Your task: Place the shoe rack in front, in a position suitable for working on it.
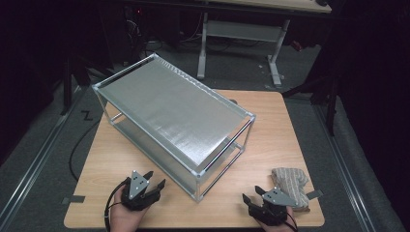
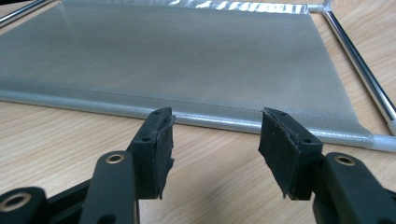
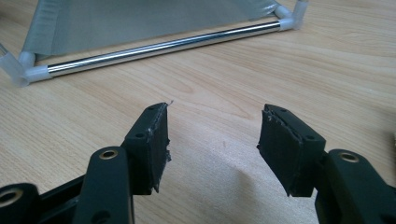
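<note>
A two-tier rack (image 1: 174, 108) with silver fabric shelves and chrome tubes stands slantwise on the wooden table (image 1: 270, 125). My left gripper (image 1: 153, 179) rests near the front edge, left of the rack's near corner, jaws open and empty. In the left gripper view its jaws (image 2: 215, 140) face the lower fabric shelf (image 2: 187, 60). My right gripper (image 1: 253, 194) sits at the front right, open and empty. Its own view shows the jaws (image 3: 212, 140) over bare wood, the rack's bottom chrome tube (image 3: 159, 46) farther off. A folded beige knitted cloth (image 1: 291, 186) lies just right of the right gripper.
A black cable (image 1: 80, 150) trails off the table's left side. Strips of grey tape (image 1: 73, 199) mark the front left and right edges. Behind the table stands a white desk frame (image 1: 241, 34) on a grey floor.
</note>
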`<control>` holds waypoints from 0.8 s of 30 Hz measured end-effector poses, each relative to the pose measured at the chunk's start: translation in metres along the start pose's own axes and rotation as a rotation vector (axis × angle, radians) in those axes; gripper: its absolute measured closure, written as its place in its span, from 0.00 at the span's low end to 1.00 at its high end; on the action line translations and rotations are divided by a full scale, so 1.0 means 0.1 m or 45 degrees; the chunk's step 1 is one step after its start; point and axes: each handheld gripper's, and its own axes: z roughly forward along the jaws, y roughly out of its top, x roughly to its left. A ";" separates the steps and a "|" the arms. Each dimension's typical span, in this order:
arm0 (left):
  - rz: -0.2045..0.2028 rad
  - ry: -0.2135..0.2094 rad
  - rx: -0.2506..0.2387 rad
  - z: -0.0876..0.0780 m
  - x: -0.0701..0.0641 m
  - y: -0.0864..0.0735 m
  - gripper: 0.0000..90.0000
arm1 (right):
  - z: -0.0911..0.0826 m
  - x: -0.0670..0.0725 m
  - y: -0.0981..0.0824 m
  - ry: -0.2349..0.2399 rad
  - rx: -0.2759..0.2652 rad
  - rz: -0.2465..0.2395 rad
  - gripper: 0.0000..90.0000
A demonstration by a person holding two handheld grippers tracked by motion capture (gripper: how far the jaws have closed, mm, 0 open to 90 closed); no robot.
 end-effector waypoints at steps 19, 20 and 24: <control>0.050 -0.071 -0.035 0.10 -0.09 0.13 0.50 | -0.17 -0.02 -0.09 -0.046 0.001 0.011 0.46; 0.051 -0.076 -0.039 0.11 -0.09 0.13 0.50 | -0.19 -0.03 -0.10 -0.050 -0.003 0.014 0.46; 0.040 -0.094 -0.045 0.12 -0.09 0.14 0.50 | -0.26 -0.04 -0.12 -0.079 -0.005 0.038 0.46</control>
